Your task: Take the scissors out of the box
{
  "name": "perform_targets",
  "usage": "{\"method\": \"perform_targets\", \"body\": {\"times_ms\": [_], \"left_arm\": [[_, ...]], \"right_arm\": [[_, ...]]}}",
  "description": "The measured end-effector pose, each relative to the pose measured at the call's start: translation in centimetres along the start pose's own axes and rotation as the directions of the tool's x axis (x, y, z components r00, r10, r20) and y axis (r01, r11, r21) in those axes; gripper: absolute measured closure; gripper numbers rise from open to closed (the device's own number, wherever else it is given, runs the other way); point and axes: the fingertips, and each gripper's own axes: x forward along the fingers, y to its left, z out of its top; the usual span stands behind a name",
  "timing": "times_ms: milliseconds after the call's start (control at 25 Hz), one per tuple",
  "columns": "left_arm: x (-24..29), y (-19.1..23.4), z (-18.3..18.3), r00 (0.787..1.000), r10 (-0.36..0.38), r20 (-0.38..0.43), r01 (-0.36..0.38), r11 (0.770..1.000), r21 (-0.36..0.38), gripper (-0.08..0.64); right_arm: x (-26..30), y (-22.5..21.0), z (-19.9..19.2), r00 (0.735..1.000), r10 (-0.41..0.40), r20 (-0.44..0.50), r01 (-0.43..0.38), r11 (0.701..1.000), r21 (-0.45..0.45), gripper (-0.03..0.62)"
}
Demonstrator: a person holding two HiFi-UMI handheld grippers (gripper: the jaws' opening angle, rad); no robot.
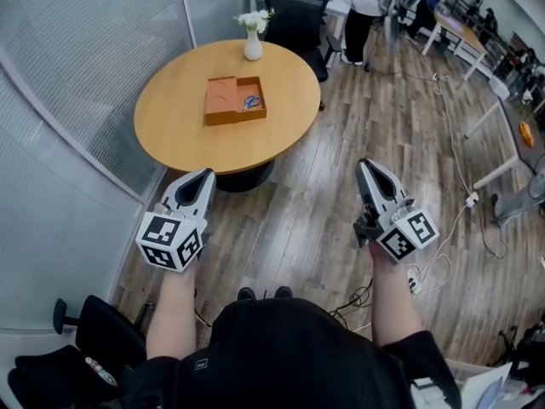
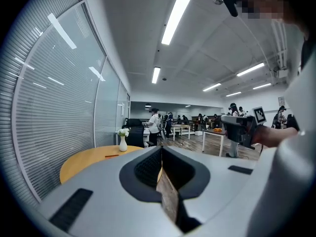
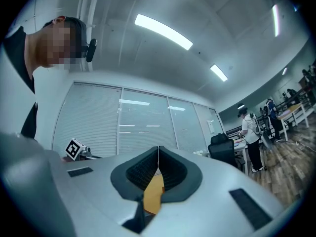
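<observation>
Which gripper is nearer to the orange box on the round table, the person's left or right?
Left. The left gripper hovers just off the table's near edge, short of the box; the right gripper is farther away, over the floor off the table's right side.

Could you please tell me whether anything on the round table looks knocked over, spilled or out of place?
Nothing stands out. The box lies flat and open near the middle of the table, the scissors rest inside it, and the vase stands upright at the far edge.
</observation>
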Motion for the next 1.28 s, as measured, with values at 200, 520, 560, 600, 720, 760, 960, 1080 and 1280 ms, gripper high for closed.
{"method": "perform_targets", "body": {"times_ms": [200, 520, 560, 600, 720, 760, 960, 1080, 1280], "left_arm": [[0.7, -2.4, 0.1, 1.000, 0.005, 0.004, -0.005, 1.000, 0.001, 0.546], [0.8, -3.3, -0.1, 1.000, 0.031, 0.004, -0.031, 1.000, 0.004, 0.546], [0.9, -3.0, -0.1, 0.999, 0.037, 0.006, -0.037, 0.999, 0.004, 0.546], [1.0, -2.6, -0.2, 0.999, 0.041, 0.008, -0.041, 0.999, 0.002, 0.546], [1.7, -1.2, -0.5, 0.999, 0.051, 0.011, -0.051, 0.999, -0.014, 0.546], [2.0, -0.7, -0.7, 0.999, 0.053, 0.013, -0.053, 0.998, -0.020, 0.546], [4.4, 2.1, -1.4, 0.999, 0.051, 0.017, -0.050, 0.998, -0.036, 0.545], [6.5, 4.4, -1.6, 0.999, 0.042, 0.017, -0.041, 0.998, -0.038, 0.545], [10.3, 9.1, -1.1, 1.000, 0.027, 0.013, -0.027, 0.998, -0.050, 0.546]], "right_arm": [[-1.1, -0.9, 0.3, 1.000, 0.019, -0.011, -0.019, 1.000, -0.006, 0.557], [-1.3, -1.3, -0.4, 0.998, 0.052, -0.035, -0.052, 0.999, -0.001, 0.555], [-1.1, -1.4, -0.5, 0.998, 0.053, -0.038, -0.053, 0.999, 0.000, 0.555], [-0.7, -1.6, -0.6, 0.998, 0.054, -0.041, -0.054, 0.999, 0.002, 0.555], [0.7, -1.9, -1.1, 0.997, 0.059, -0.054, -0.058, 0.998, 0.005, 0.555], [1.2, -2.0, -1.3, 0.996, 0.060, -0.061, -0.060, 0.998, 0.005, 0.555], [4.3, -3.8, -2.9, 0.995, 0.045, -0.093, -0.045, 0.999, 0.005, 0.555], [6.8, -5.6, -4.1, 0.993, 0.012, -0.115, -0.013, 1.000, -0.003, 0.555], [12.5, -7.6, -5.8, 0.990, 0.001, -0.144, 0.000, 1.000, 0.012, 0.555]]}}
